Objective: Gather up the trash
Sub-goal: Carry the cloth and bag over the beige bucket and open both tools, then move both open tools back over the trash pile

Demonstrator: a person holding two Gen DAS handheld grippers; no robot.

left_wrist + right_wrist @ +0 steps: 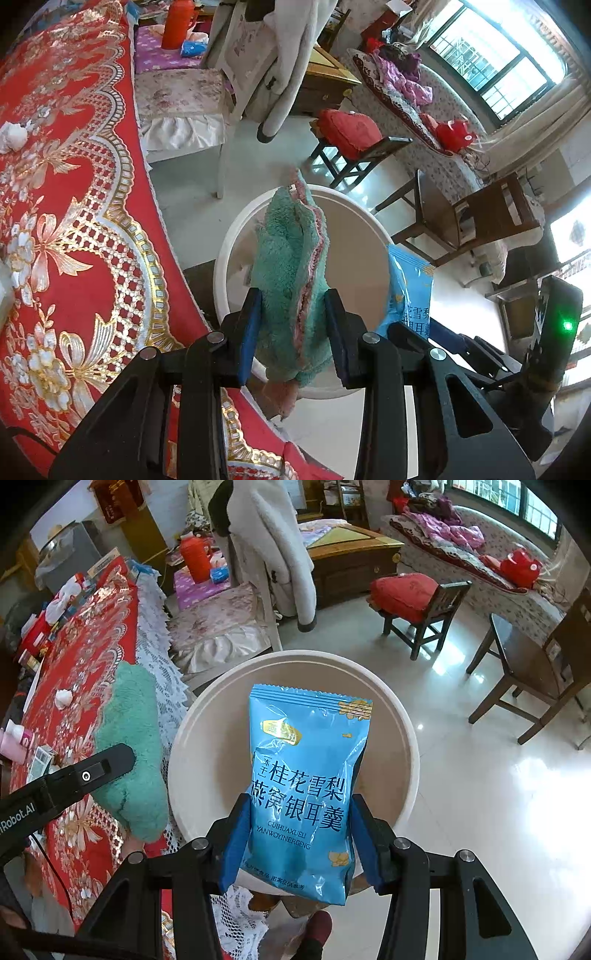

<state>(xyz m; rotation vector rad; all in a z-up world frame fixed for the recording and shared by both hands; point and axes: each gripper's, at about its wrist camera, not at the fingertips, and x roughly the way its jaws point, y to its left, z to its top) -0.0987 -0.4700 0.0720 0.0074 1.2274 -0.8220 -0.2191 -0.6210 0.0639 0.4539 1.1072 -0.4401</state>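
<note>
My left gripper [291, 325] is clenched on a green cloth [291, 258], its blue pads [248, 332] pressing the plush folds from both sides; a pinkish layer shows in the crease between the folds; the cloth hangs over the white bin [236, 236], which stands on the floor just beside the bench [74, 221]. From the right wrist view the same cloth [133, 746] sits at the bench edge, left of the bin [192, 738], partly over the red and gold cover and its lace fringe.

My right gripper [299, 834] is grasping a blue packet [306, 775] with dark Chinese lettering, one pad [234, 845] on each side edge; the packet is upright and held above the bin's open mouth, which looks bare inside where I can see it. In the left wrist view the packet [408, 295] shows just to the right of the cloth, over the bin's right rim.

On the bench lies a crumpled white wad [63, 698], well apart from both grippers; a pink bottle [16, 743] stands near the bench's near-left edge. Beyond the bin a red cushion [402, 594] rests on a dark wooden chair, and a red flask [195, 557] stands further back.
</note>
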